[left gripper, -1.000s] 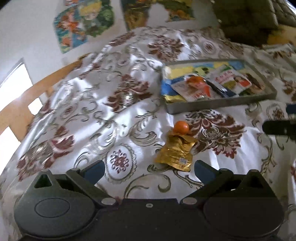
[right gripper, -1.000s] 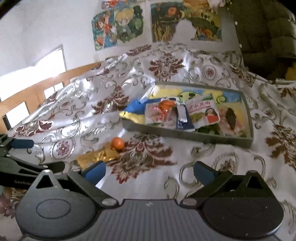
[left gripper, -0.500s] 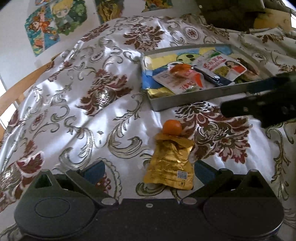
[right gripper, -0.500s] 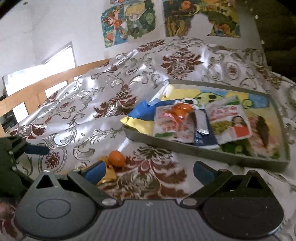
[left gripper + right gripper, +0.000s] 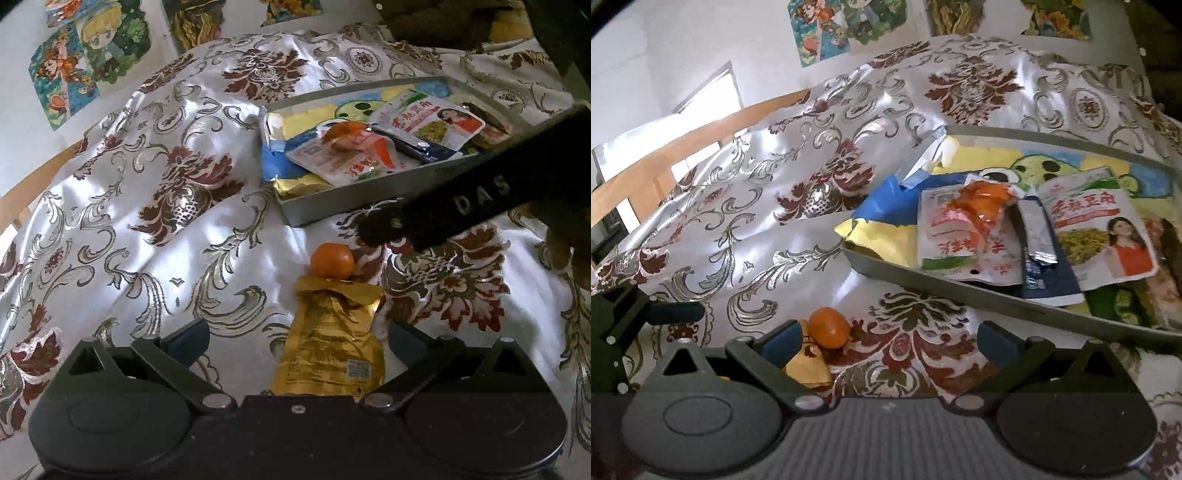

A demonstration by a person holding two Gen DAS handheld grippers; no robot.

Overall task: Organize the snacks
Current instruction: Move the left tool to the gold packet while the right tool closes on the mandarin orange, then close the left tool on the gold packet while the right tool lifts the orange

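Note:
A gold foil snack pouch (image 5: 330, 343) lies flat on the patterned cloth, with a small orange fruit (image 5: 331, 261) touching its far end. My left gripper (image 5: 295, 338) is open, its fingers on either side of the pouch's near end. The right gripper (image 5: 886, 338) is open too, low over the cloth; the orange fruit (image 5: 828, 328) and a corner of the gold pouch (image 5: 807, 363) sit by its left finger. A grey tray (image 5: 997, 295) behind holds several snack packets. In the left wrist view, the right gripper's dark finger crosses in front of the grey tray (image 5: 332, 206).
The silvery cloth (image 5: 147, 206) with dark red flowers covers the whole surface. Cartoon posters (image 5: 88, 55) hang on the wall behind. A wooden rail (image 5: 683, 147) runs along the far left edge. A dark jacket (image 5: 443, 22) lies at the back right.
Both grippers have moved forward and lower toward the gold pouch and the fruit. The right gripper's finger now reaches across the tray's front in the left wrist view.

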